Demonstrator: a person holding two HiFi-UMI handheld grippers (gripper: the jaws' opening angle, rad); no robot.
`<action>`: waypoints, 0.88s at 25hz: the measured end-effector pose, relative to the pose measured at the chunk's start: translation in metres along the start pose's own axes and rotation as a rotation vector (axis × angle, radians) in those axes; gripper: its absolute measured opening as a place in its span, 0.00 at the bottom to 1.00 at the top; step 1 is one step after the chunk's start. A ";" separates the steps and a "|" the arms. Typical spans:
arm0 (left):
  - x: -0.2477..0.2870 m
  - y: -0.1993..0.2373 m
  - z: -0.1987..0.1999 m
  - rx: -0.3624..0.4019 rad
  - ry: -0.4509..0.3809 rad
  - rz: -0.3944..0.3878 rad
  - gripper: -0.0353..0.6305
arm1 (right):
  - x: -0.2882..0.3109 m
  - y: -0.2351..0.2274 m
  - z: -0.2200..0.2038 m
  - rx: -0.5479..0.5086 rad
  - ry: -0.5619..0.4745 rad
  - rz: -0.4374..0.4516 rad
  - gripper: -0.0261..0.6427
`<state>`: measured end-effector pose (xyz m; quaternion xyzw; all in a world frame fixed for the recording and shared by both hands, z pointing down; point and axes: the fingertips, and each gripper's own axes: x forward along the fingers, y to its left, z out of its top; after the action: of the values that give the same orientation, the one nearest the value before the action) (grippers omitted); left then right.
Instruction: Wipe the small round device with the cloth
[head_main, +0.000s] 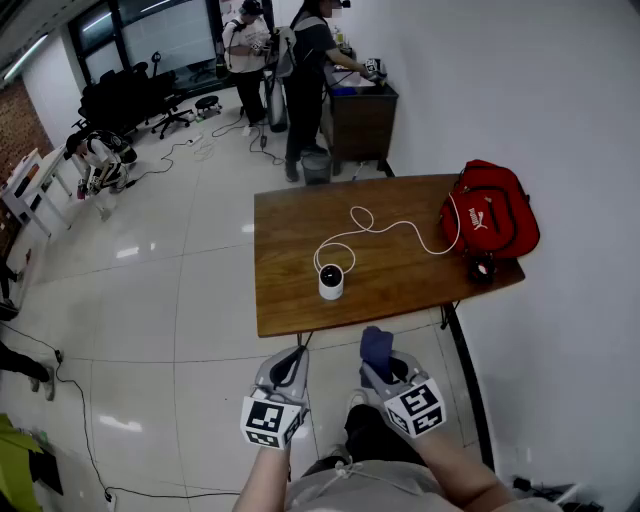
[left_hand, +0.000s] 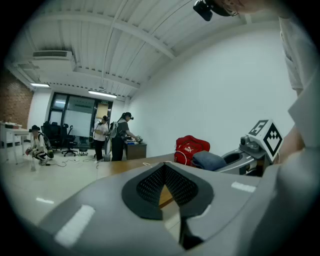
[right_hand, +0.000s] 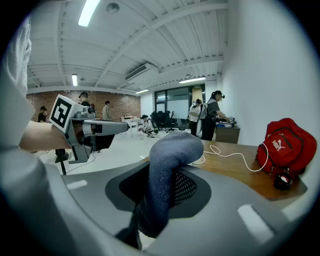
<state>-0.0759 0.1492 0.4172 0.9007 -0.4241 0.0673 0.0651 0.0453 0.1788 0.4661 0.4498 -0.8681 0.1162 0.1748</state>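
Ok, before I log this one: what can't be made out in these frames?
- Both gripper views: the small round device is missing. The cloth likely covers it in the right gripper view, the closed jaws in the left.
- Head view: the white cable has its far end lost against the red backpack.
- Head view: the dark object beside the backpack is too small to identify.

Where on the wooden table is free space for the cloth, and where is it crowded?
Free: the table's left strip, beside the small round device; also the front stretch between it and the small black object. Crowded: the right end with the red bag, and the middle where the white cable loops.
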 end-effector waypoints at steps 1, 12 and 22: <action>0.012 0.007 -0.002 -0.009 0.002 0.007 0.06 | 0.009 -0.010 0.001 0.003 0.007 0.003 0.20; 0.171 0.071 -0.003 -0.031 0.067 0.020 0.06 | 0.133 -0.131 0.021 -0.008 0.082 0.104 0.20; 0.246 0.085 -0.051 -0.110 0.210 -0.003 0.06 | 0.206 -0.156 -0.010 -0.015 0.208 0.248 0.20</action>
<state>0.0103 -0.0817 0.5158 0.8846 -0.4165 0.1378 0.1584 0.0652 -0.0592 0.5663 0.3236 -0.8950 0.1764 0.2513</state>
